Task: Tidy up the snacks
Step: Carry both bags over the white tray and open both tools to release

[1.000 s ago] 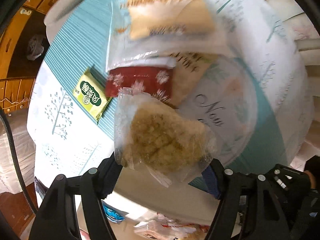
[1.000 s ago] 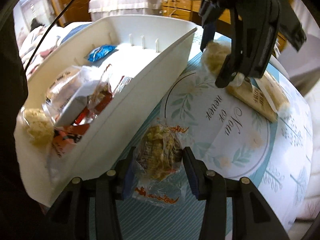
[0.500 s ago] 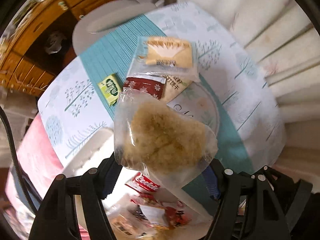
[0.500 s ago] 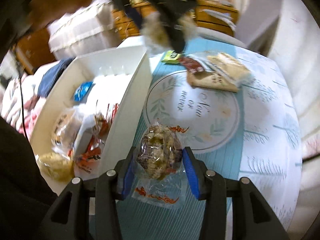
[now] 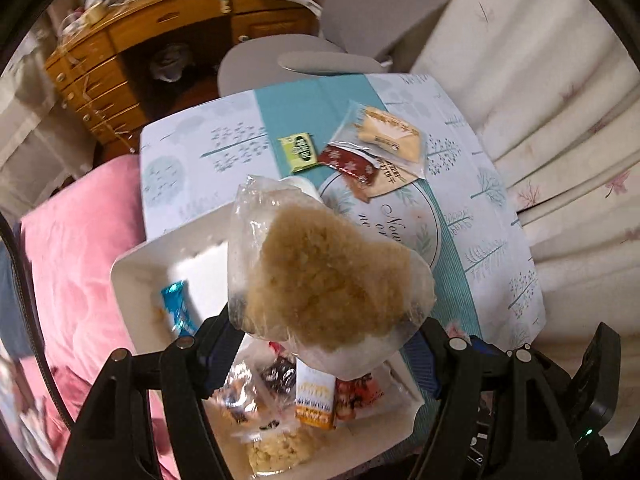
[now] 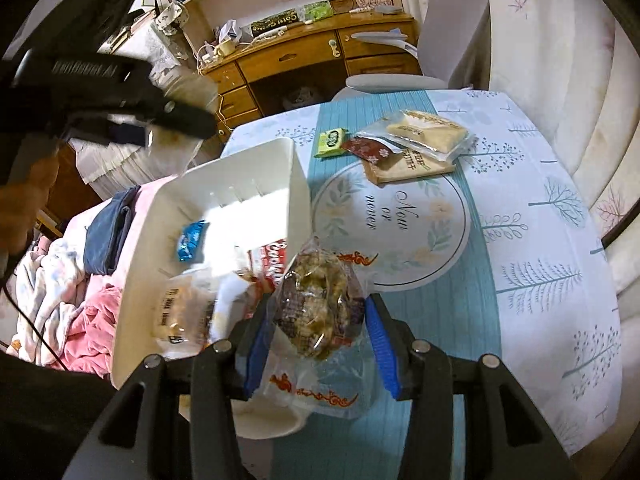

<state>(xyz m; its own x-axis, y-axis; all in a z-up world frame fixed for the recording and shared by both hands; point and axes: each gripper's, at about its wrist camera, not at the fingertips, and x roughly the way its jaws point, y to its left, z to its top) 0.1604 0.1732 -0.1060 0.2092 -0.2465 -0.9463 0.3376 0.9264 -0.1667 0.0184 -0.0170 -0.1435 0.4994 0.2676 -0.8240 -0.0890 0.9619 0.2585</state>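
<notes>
While both grippers hang over the white bin [image 6: 298, 168], left fingers [image 5: 224, 344] clamp a rice cake [image 5: 328, 280], right fingers [image 6: 378, 344] a nut snack [image 6: 320, 304].

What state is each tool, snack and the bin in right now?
Left tool: shut on rice cracker pack, above the bin.
Right tool: shut on nut snack pack.
White bin: partly filled with snacks.
Green packet: flat on the table.
Red packet: flat, overlapped by other packs.

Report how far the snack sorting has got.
Done: several packets already lie in the white bin. In hand: the left gripper holds a bagged rice cake over the bin; the right gripper holds a clear-wrapped snack. Left: the green packet and three stacked packets on the table.
</notes>
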